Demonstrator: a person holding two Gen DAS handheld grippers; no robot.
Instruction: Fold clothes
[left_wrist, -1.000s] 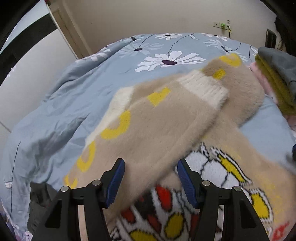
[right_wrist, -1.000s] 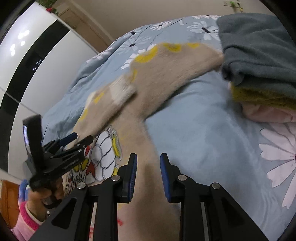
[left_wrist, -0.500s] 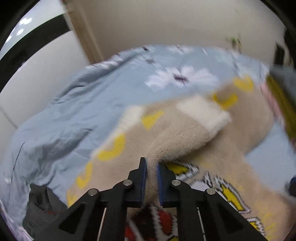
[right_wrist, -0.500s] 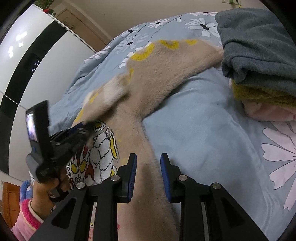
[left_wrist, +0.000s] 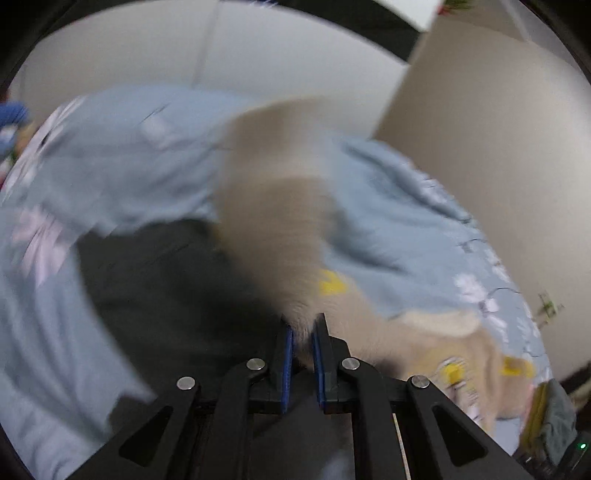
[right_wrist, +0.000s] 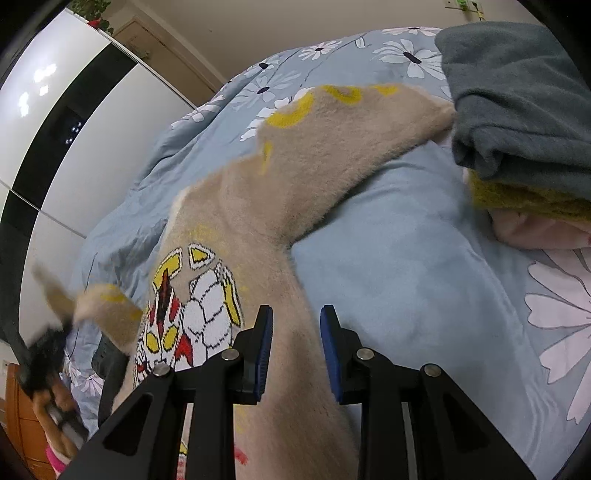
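A fuzzy beige sweater (right_wrist: 280, 192) with yellow marks and a red, white and yellow figure lies on the blue floral bedspread (right_wrist: 406, 266). My left gripper (left_wrist: 303, 332) is shut on the sweater's sleeve (left_wrist: 273, 221), which hangs lifted and blurred in front of it. In the right wrist view the left gripper (right_wrist: 40, 354) is at the far left with the sleeve (right_wrist: 103, 310) pulled out sideways. My right gripper (right_wrist: 296, 314) is open, its fingers either side of the sweater's right edge, low over the fabric.
A stack of folded clothes (right_wrist: 524, 110), grey over mustard over pink, sits at the right on the bed. A dark garment (left_wrist: 166, 288) lies on the bed's left side. White wardrobe doors (right_wrist: 74, 110) stand beyond the bed.
My left gripper closed on the sleeve and swung it off the sweater's front, out to the left. My right gripper stayed open over the sweater's right edge.
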